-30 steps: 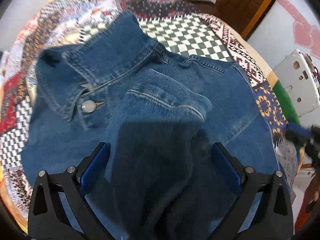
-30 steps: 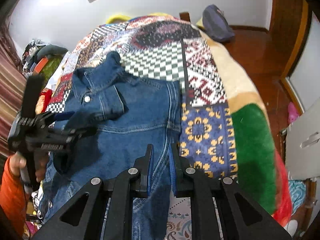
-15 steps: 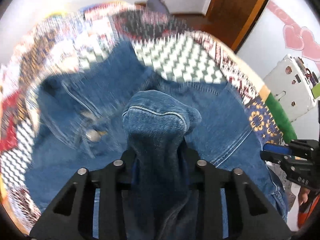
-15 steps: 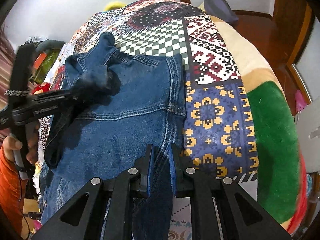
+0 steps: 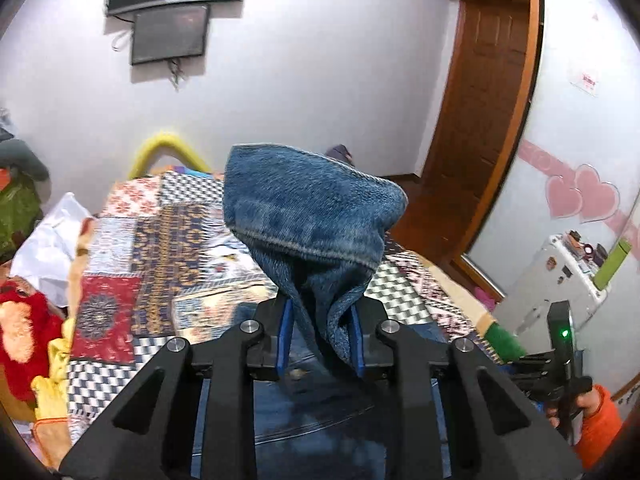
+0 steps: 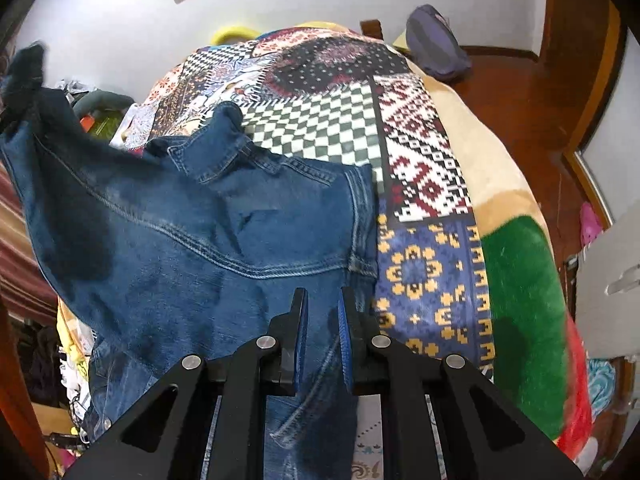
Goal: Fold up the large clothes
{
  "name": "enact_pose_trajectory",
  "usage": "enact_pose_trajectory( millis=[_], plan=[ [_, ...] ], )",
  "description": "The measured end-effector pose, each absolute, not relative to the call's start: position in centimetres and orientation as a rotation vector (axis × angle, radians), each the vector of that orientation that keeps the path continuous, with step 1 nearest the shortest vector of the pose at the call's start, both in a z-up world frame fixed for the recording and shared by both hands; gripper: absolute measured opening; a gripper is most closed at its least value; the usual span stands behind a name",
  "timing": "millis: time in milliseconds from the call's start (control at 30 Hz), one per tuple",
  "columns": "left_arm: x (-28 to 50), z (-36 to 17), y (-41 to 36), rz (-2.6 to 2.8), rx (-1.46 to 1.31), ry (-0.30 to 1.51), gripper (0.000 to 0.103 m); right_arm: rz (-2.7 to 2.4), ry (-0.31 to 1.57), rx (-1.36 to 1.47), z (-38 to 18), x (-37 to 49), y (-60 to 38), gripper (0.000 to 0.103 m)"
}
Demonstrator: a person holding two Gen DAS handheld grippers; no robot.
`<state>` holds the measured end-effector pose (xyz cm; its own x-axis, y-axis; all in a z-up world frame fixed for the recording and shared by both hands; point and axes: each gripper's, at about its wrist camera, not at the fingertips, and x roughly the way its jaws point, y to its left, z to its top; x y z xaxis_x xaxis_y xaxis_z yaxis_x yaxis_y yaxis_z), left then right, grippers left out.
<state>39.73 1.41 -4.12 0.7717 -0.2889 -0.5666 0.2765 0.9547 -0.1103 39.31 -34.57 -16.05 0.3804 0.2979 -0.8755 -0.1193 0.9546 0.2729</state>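
A blue denim jacket (image 6: 208,240) lies on a patchwork quilt (image 6: 340,120) covering a bed. My left gripper (image 5: 320,312) holds one sleeve of it. The jaws are closing, the blue pads press the bunched cloth, and the cuff (image 5: 312,200) stands up beyond the fingers. In the right wrist view that sleeve (image 6: 36,92) hangs raised at the upper left and pulls the jacket's left side off the bed. My right gripper (image 6: 322,304) is shut on the jacket's near right edge, low over the quilt.
A white cabinet (image 5: 560,276) and a wooden door (image 5: 480,120) stand to the right of the bed. Two dark screens (image 5: 172,28) hang on the far wall. A purple bag (image 6: 436,44) lies beyond the bed, and piled clothes (image 5: 24,320) sit at its left. An orange sleeve (image 5: 600,412) shows at lower right.
My left gripper went from wide open around the sleeve to shut on it, then rose and tilted up toward the wall, lifting the sleeve. The right gripper stayed put.
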Motion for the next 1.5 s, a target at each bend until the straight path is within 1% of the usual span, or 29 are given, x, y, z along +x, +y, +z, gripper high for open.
enact_pose_trajectory(
  millis=[133, 267, 367, 567, 667, 767, 1033, 1067, 1100, 1300, 1367, 1500],
  plan=[
    [39.5, -7.2, 5.0, -0.234, -0.034, 0.687, 0.02, 0.265, 1.194, 0.142, -17.3, 39.6, -33.0, 0.011],
    [39.8, -12.3, 9.8, -0.164, -0.118, 0.8, 0.02, 0.271, 1.252, 0.087, -19.4, 39.5, -31.6, 0.011],
    [39.4, -17.1, 13.5, -0.127, -0.235, 0.899, 0.019, 0.278, 1.247, 0.04, -20.2, 39.3, -30.8, 0.011],
    [36.6, -23.6, 16.0, -0.102, -0.344, 1.007, 0.02, 0.271, 1.239, -0.026, -20.3, 39.0, -30.1, 0.011],
    [35.1, -25.2, 17.1, -0.081, -0.382, 1.018, 0.02, 0.273, 1.225, -0.095, -20.3, 38.6, -29.5, 0.011],
    [33.8, -26.8, 18.5, -0.101, -0.46, 1.035, 0.02, 0.265, 1.214, -0.145, -20.4, 38.2, -29.1, 0.011],
    [31.8, -27.7, 18.5, -0.069, -0.467, 1.045, 0.024, 0.179, 1.193, -0.291, -20.6, 37.3, -27.9, 0.011],
    [31.5, -27.7, 18.5, -0.062, -0.472, 1.044, 0.025, 0.148, 1.193, -0.322, -20.7, 37.2, -27.9, 0.015],
    [31.2, -27.8, 18.6, -0.057, -0.473, 1.047, 0.027, 0.148, 1.189, -0.327, -20.8, 37.0, -28.1, 0.017],
    [29.6, -27.8, 19.1, -0.016, -0.476, 1.046, 0.036, 0.194, 1.22, -0.17, -20.8, 36.9, -30.3, 0.018],
    [29.0, -27.6, 19.0, -0.001, -0.461, 1.044, 0.038, 0.189, 1.219, -0.179, -20.8, 36.7, -30.5, 0.018],
    [28.6, -27.7, 18.5, 0.034, -0.4, 1.064, 0.048, 0.162, 1.22, -0.213, -21.3, 36.2, -31.0, 0.019]
  ],
)
